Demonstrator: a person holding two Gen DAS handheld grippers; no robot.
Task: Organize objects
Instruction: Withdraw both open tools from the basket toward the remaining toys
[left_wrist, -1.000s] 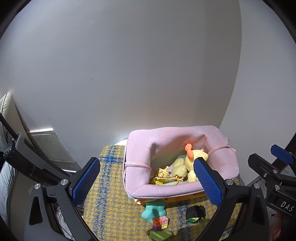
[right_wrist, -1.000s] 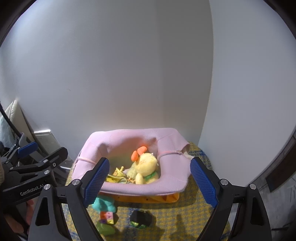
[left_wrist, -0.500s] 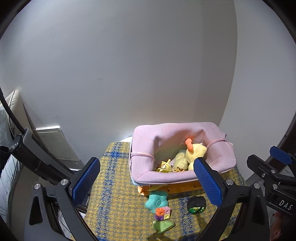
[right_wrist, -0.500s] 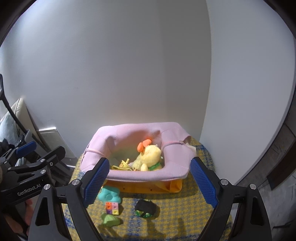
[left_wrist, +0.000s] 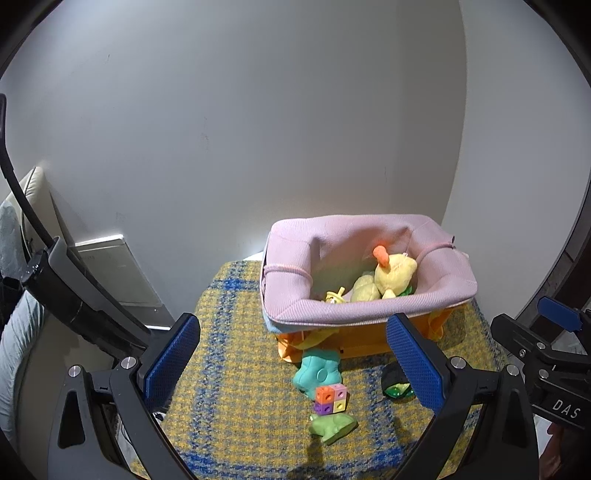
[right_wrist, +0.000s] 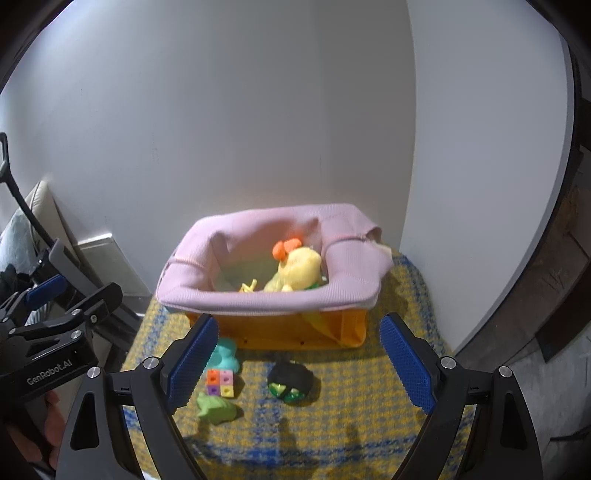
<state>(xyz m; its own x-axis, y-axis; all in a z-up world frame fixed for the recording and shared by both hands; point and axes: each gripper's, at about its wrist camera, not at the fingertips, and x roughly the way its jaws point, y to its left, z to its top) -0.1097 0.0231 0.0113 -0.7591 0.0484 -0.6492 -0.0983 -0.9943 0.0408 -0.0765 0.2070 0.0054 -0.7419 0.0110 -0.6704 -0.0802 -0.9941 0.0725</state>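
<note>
An orange bin with a pink fabric liner (left_wrist: 369, 306) (right_wrist: 273, 299) stands at the back of a yellow and blue plaid mat (left_wrist: 236, 369) (right_wrist: 351, 406). In it lie a yellow plush duck (left_wrist: 393, 273) (right_wrist: 299, 267) and small yellow toys. In front of it on the mat lie a teal toy (left_wrist: 316, 371) (right_wrist: 225, 356), a multicoloured cube block (left_wrist: 331, 397) (right_wrist: 220, 383), a green toy (left_wrist: 332, 424) (right_wrist: 216, 408) and a black and green ball (left_wrist: 395, 384) (right_wrist: 291, 382). My left gripper (left_wrist: 291, 369) and right gripper (right_wrist: 299, 365) are open and empty, held above the mat's front.
White walls meet in a corner behind the bin. A white panel (left_wrist: 114, 269) leans on the wall at left, beside a beige cushion (left_wrist: 33, 199). The mat drops off at its left and right edges; a dark wooden floor (right_wrist: 554, 295) lies to the right.
Both grippers have drawn back and risen away from the bin. The bin looks smaller and more of the mat and the loose toys shows. Both stay open.
</note>
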